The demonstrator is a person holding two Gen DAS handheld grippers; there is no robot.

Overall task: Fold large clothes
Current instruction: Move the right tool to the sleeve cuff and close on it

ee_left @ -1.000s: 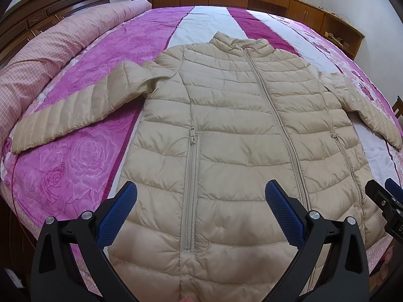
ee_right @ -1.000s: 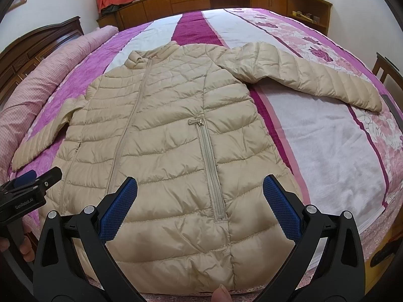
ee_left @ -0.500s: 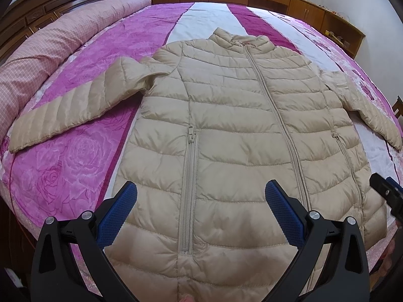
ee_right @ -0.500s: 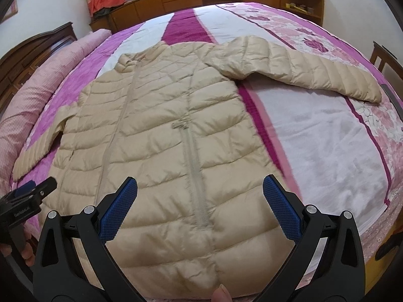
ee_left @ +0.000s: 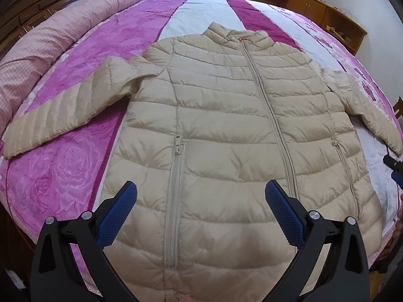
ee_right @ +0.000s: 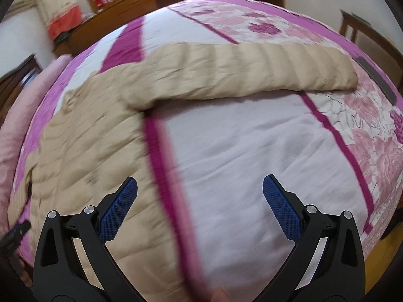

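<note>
Beige jacket [ee_left: 226, 130] flat on bed [ee_left: 75, 166]; both grippers' fingers [ee_left: 118, 214] spread, empty.

The right wrist view is blurred, smearing the jacket [ee_right: 83, 166], and the lower picture edge cuts off its hem.

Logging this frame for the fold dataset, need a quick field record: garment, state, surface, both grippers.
garment: beige puffer jacket
state: flat, front up, zipped, both sleeves spread out, unfolded
surface: bed with pink and white floral bedspread
left gripper: open, above the jacket hem, holding nothing
right gripper: open, over the bedspread beside the jacket, facing the outstretched sleeve
right view: motion-blurred
</note>
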